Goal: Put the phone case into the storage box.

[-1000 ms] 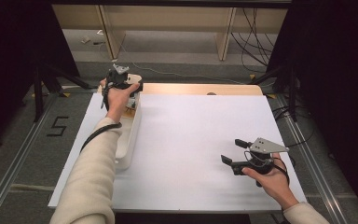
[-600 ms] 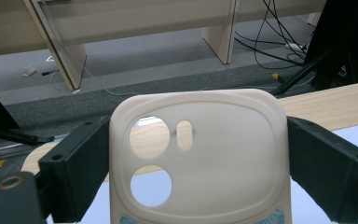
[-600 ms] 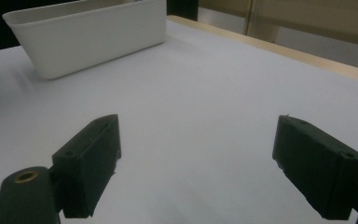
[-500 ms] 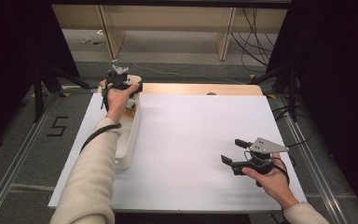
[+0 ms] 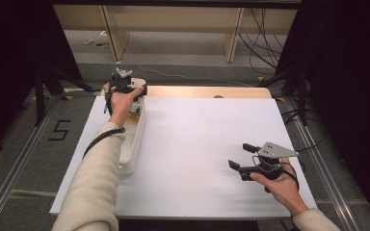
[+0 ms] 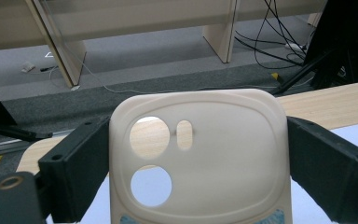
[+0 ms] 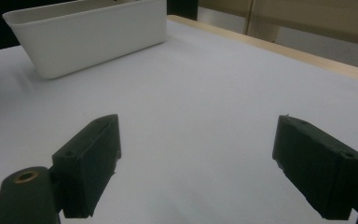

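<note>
A white sheet covers the wooden table (image 5: 207, 149), whose pale wood edge shows along the far side; beyond it lie grey carpet, light wooden furniture legs and loose black cables. On the sheet's left side stands a long white plastic tub (image 5: 136, 139), running from near to far; what it holds cannot be made out. Over the tub's far end the left gripper (image 5: 131, 91) grasps a cream-coloured soft phone case with round camera cut-outs (image 6: 200, 158), its two black jaws pressed on the case's opposite edges, the case standing upright between them. Well apart, at the near right of the sheet, the right gripper (image 5: 241, 156) rests with its jaws spread wide and bare white sheet between them.
</note>
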Action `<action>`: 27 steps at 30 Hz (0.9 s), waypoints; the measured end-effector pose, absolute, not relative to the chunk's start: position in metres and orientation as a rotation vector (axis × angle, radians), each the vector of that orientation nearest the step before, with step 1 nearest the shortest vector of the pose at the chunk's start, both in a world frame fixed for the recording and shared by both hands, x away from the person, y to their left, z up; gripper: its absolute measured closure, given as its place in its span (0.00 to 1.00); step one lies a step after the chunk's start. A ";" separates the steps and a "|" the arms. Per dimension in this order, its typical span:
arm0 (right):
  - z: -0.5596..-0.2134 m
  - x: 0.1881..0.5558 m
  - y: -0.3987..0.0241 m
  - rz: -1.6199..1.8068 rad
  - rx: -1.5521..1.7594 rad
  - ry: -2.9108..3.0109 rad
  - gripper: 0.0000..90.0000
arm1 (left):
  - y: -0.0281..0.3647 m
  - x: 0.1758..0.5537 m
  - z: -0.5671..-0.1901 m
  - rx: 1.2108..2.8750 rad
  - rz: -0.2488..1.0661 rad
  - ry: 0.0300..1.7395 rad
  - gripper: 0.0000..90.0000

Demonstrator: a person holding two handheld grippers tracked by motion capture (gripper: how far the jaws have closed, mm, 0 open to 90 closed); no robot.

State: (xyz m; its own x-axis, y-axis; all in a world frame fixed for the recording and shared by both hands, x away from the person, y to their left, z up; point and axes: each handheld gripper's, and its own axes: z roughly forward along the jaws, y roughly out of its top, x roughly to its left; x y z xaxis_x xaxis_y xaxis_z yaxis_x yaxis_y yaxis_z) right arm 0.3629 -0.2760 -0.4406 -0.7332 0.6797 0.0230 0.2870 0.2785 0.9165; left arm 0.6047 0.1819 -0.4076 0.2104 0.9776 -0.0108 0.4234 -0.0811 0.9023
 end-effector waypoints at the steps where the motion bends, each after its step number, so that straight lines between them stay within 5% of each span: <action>1: -0.441 0.363 -0.276 1.443 0.875 2.181 0.18 | 0.182 0.605 -0.408 1.645 0.832 1.340 0.11; 27: -0.441 0.363 -0.276 1.445 0.873 2.180 0.18 | 0.183 0.604 -0.409 1.644 0.822 1.347 0.11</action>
State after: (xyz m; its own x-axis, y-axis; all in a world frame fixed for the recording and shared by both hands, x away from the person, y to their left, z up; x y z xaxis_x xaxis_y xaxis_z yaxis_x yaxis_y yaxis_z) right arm 0.3630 -0.2756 -0.4408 -0.7334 0.6794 0.0231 0.2860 0.2775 0.9172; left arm 0.6039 0.1829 -0.4089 0.2084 0.9779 -0.0193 0.4299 -0.0738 0.8999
